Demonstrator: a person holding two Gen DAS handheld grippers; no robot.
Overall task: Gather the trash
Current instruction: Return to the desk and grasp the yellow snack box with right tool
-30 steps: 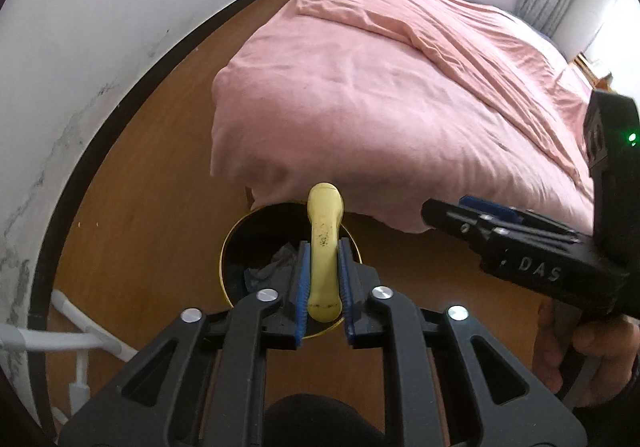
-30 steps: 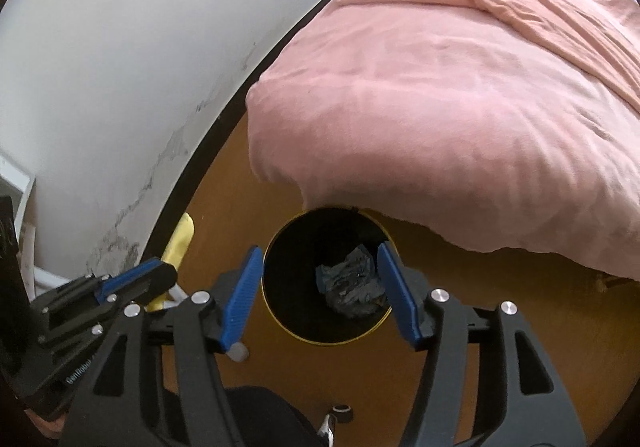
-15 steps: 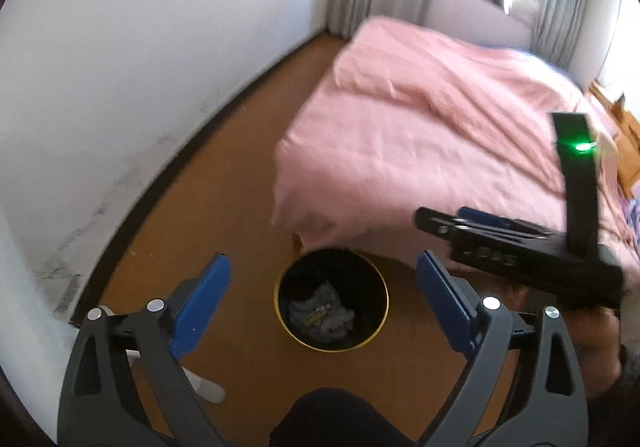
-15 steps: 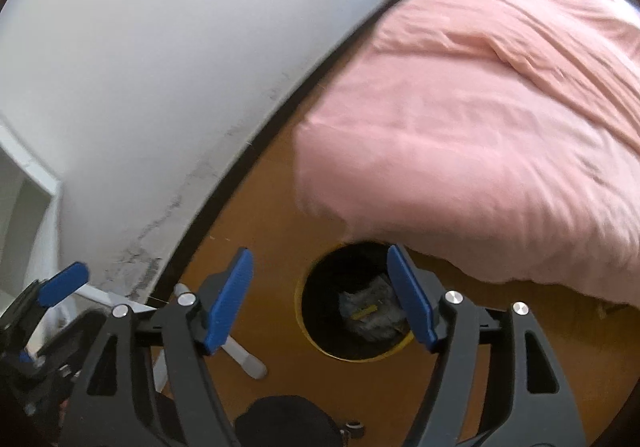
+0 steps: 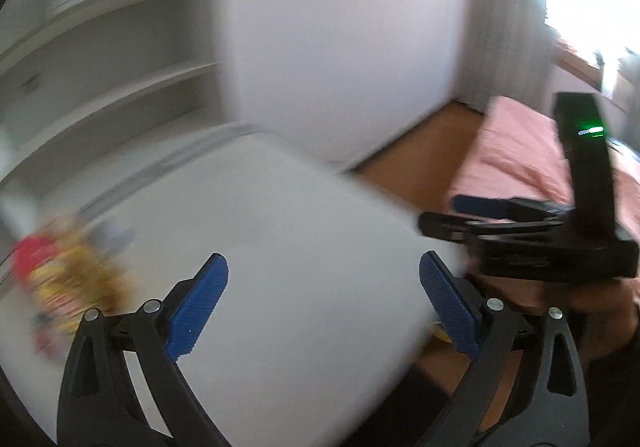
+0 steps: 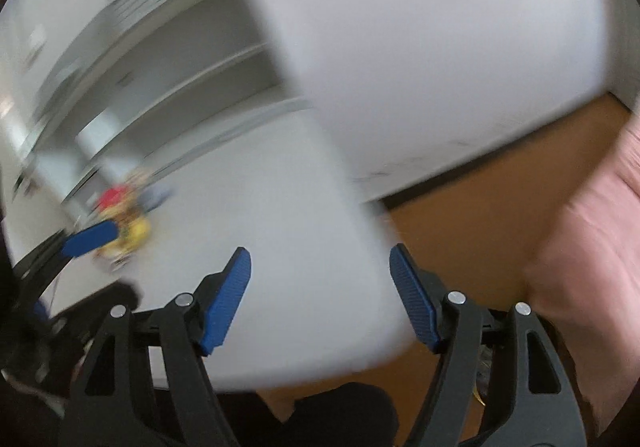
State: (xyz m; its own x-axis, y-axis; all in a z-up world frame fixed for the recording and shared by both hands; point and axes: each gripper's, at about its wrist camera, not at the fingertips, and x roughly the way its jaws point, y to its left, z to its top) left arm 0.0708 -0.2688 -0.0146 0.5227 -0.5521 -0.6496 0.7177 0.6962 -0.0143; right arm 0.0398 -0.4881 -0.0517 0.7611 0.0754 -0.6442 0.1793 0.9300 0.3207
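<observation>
Both wrist views are heavily motion-blurred.

Containers: only a yellow sliver (image 5: 438,332) shows past the surface's near corner by the left gripper's right finger; too little shows to say what it is, and no contents can be seen.

Trash: one smeared cluster of red, yellow and brown litter (image 5: 66,283) lies on the white surface (image 5: 304,247), toward its far left side near the shelving. Single items in it cannot be counted or identified. In the right wrist view the same cluster (image 6: 124,221) sits partly behind the left gripper's blue pad.

Left gripper (image 5: 322,303): jaws spread wide, nothing between the pads, only bare surface beyond them. The jaws have just been opening.

Right gripper (image 6: 320,295): jaws well apart, nothing held; the surface's rounded corner (image 6: 360,287) and wooden floor (image 6: 480,231) show through the gap. Its jaws have also just been opening, by less. In the left wrist view it appears side-on at right (image 5: 472,215), with one green indicator light on its upright black body, and a hand (image 5: 592,299) underneath, partly cut off by the frame edge.

Background: white shelving (image 5: 112,79) behind the surface, several tiers, contents unreadable. One bed with pink bedding (image 5: 520,151), cut off at right. White wall (image 6: 440,47) with a dark baseboard. Bright window overexposed at upper right of the left view.
</observation>
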